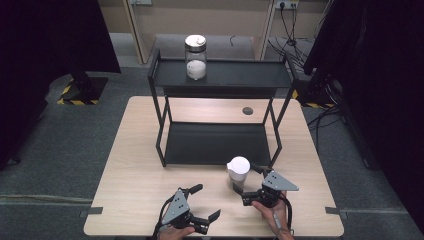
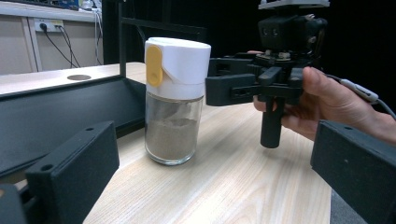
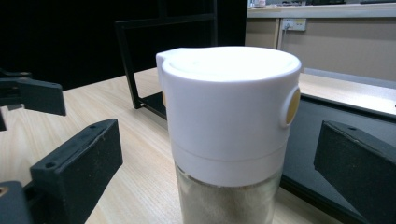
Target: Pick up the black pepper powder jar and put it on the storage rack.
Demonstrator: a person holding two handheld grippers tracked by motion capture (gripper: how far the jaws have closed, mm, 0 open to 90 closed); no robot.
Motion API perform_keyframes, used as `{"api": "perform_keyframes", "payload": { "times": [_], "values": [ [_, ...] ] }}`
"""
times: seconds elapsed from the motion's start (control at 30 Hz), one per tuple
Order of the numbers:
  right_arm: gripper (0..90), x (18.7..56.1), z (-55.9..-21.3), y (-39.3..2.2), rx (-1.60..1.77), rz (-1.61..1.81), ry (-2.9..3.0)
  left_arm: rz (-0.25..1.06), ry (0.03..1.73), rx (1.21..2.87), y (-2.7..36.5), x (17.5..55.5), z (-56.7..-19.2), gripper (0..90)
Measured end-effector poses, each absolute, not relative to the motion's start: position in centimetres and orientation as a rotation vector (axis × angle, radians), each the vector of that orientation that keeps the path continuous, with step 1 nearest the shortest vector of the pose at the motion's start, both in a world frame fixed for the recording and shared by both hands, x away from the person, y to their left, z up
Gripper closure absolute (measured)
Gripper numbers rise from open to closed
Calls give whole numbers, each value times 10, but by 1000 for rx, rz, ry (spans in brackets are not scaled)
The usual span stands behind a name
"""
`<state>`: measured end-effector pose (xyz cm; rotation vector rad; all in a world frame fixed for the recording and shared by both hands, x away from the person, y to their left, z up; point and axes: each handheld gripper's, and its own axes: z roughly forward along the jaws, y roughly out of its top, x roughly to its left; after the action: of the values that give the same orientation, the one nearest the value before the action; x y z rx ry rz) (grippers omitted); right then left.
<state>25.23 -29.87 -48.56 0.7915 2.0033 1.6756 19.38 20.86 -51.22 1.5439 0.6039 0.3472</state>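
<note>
A glass shaker (image 1: 238, 171) with a white lid and a yellow tab stands upright on the wooden table (image 1: 135, 165), just in front of the black shelf (image 1: 220, 80). It holds brownish powder (image 2: 170, 137). My right gripper (image 1: 246, 181) is open, one jaw on each side of the shaker (image 3: 229, 116), with a gap on both sides. In the right gripper view, the right gripper (image 3: 217, 179) shows no contact with the glass. My left gripper (image 1: 206, 202) is open and holds nothing, near the table's front edge, left of the shaker. In its own view, the left gripper (image 2: 212, 186) faces the shaker (image 2: 175, 100).
A glass jar (image 1: 195, 56) with white contents and a pale lid stands on the shelf's top tier. The lower tier (image 1: 215, 142) is bare. A round cable hole (image 1: 247, 110) sits at the table's back. Dark curtains and cables surround the table.
</note>
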Motion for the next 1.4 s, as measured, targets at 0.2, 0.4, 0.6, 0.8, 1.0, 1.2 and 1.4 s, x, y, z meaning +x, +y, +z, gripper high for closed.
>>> {"api": "perform_keyframes", "payload": {
  "times": [0.2, 0.4, 0.6, 0.8, 1.0, 1.2, 1.4],
  "values": [
    [47, 258, -485, -293, 780, 1652, 2009, 345, 606, 1544, 209, 194, -513, 4],
    [100, 263, -486, -288, 768, 1629, 2028, 341, 609, 1546, 209, 195, -513, 4],
    [209, 270, -487, -285, 773, 1615, 2046, 341, 608, 1544, 209, 195, -513, 4],
    [288, 273, -487, -283, 760, 1602, 2063, 341, 609, 1545, 209, 195, -513, 4],
    [305, 273, -486, -284, 764, 1599, 2064, 341, 609, 1546, 209, 195, -513, 4],
    [307, 270, -482, -282, 748, 1578, 2070, 344, 608, 1544, 209, 194, -513, 4],
    [307, 267, -476, -283, 738, 1610, 2053, 345, 608, 1545, 209, 194, -513, 4]
  ]
}}
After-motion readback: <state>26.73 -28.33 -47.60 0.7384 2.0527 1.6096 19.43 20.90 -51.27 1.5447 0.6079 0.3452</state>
